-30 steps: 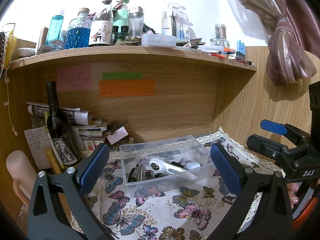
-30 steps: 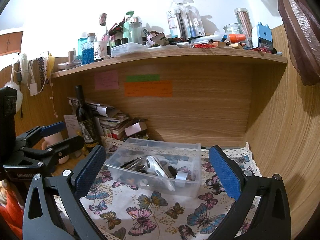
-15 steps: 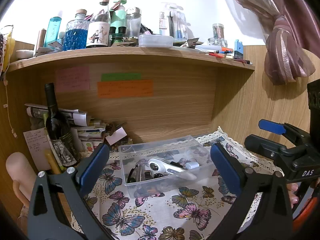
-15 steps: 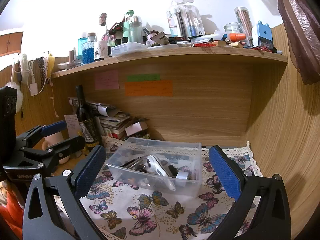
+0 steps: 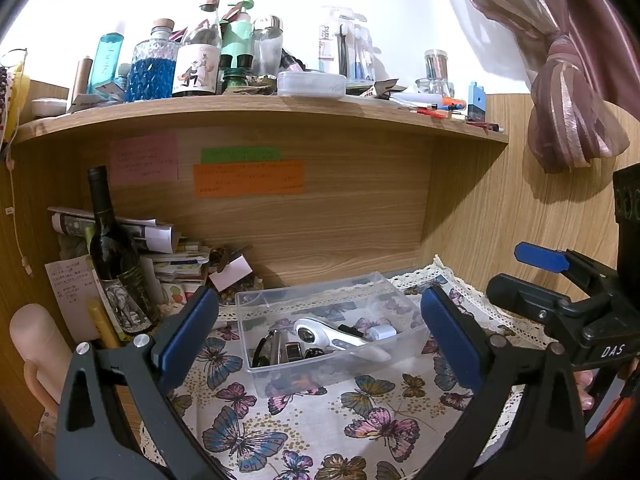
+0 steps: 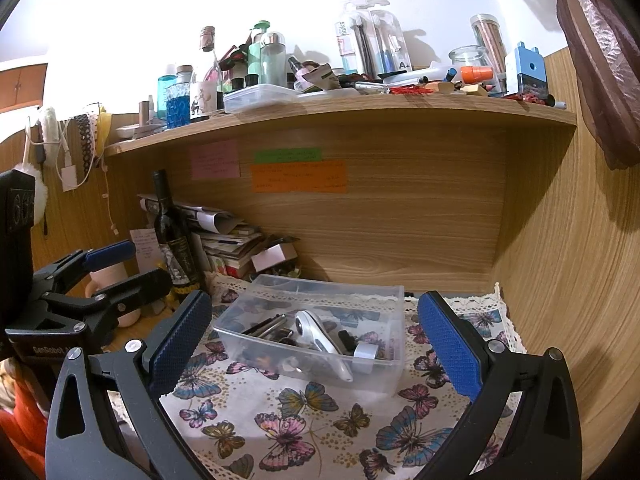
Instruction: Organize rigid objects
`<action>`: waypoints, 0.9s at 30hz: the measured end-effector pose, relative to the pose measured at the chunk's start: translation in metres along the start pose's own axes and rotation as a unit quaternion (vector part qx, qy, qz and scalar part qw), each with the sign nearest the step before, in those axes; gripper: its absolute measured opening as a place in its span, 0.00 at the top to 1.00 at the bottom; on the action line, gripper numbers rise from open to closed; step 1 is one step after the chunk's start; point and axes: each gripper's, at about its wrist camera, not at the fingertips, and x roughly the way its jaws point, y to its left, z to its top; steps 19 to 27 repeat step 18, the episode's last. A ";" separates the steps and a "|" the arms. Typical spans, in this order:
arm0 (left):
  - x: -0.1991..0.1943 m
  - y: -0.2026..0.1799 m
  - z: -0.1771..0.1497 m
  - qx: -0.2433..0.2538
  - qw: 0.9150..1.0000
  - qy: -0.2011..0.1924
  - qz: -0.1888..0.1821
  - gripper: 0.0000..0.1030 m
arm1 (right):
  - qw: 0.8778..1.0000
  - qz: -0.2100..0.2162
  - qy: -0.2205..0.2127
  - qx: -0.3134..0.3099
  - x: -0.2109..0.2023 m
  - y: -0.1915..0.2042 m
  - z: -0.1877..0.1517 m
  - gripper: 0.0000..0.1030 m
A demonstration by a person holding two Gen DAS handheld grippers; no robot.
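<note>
A clear plastic bin [image 5: 256, 308] [image 6: 394, 300] stands on the butterfly cloth [image 5: 360, 420] [image 6: 280, 420] under the shelf. In it lie a white magnifier [image 5: 332, 334] [image 6: 320, 338], a small white roll [image 5: 382, 332] [image 6: 365, 354] and several dark small items [image 5: 280, 350]. My left gripper [image 5: 320, 338] is open and empty, held back from the bin, its pads either side of it. My right gripper [image 6: 314, 340] is open and empty too, also short of the bin. Each gripper shows in the other's view: the right [image 5: 560, 292], the left [image 6: 108, 276].
A dark wine bottle [image 5: 116, 264] [image 6: 174, 236] and a pile of papers [image 5: 168, 256] stand at the back left. A pink mug [image 5: 36, 344] is at the left. The wooden shelf [image 5: 260, 108] above carries several bottles and pens. A wood wall [image 6: 560, 280] closes the right side.
Both views have shifted only slightly. The bin and its contents have not moved. Both grippers stay open.
</note>
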 end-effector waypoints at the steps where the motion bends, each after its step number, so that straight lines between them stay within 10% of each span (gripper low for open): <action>1: 0.000 0.000 0.000 -0.001 1.000 0.000 0.000 0.00 | 1.000 0.000 0.000 0.000 0.000 -0.001 0.000 0.00; 27: 0.003 0.003 -0.001 -0.017 1.000 0.004 -0.009 0.00 | 1.000 0.000 0.005 0.002 0.003 0.000 0.000 0.00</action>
